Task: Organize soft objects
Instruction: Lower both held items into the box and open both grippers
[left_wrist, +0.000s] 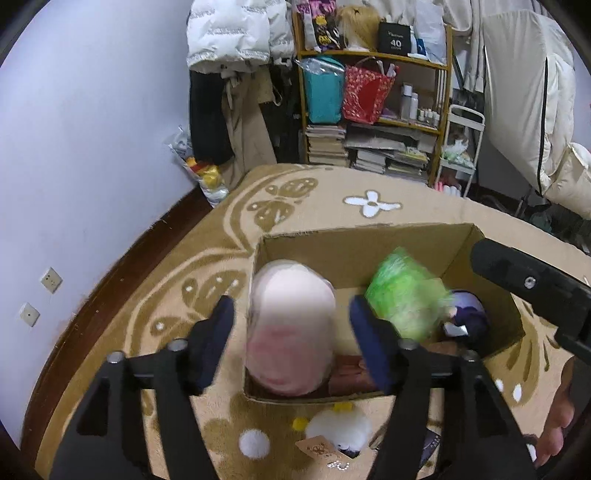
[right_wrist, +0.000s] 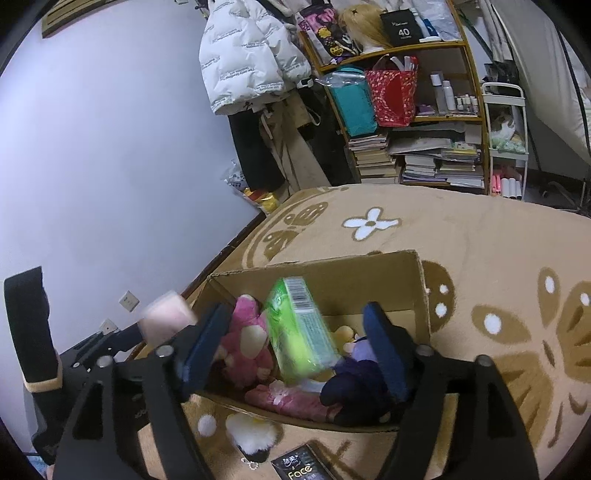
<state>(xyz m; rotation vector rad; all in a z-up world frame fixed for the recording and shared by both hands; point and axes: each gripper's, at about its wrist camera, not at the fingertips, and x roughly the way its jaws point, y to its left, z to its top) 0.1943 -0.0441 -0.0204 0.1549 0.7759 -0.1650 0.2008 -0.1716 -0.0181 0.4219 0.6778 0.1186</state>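
While both claws hang over the cardboard box (left_wrist: 369, 243) on the rug (left_wrist: 321, 192), their jaws stand apart and grip nothing — a blurred pink plush (left_wrist: 291, 325) sits between the left gripper (left_wrist: 291, 314) fingers, a green tissue pack (right_wrist: 299, 328) between the right gripper (right_wrist: 299, 325) fingers, both untouched.

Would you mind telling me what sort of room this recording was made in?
Probably a bedroom or a lived-in room at home: a patterned rug covers the floor, a puffer jacket hangs by the wall, and a wooden shelf holds books, bags and bottles.
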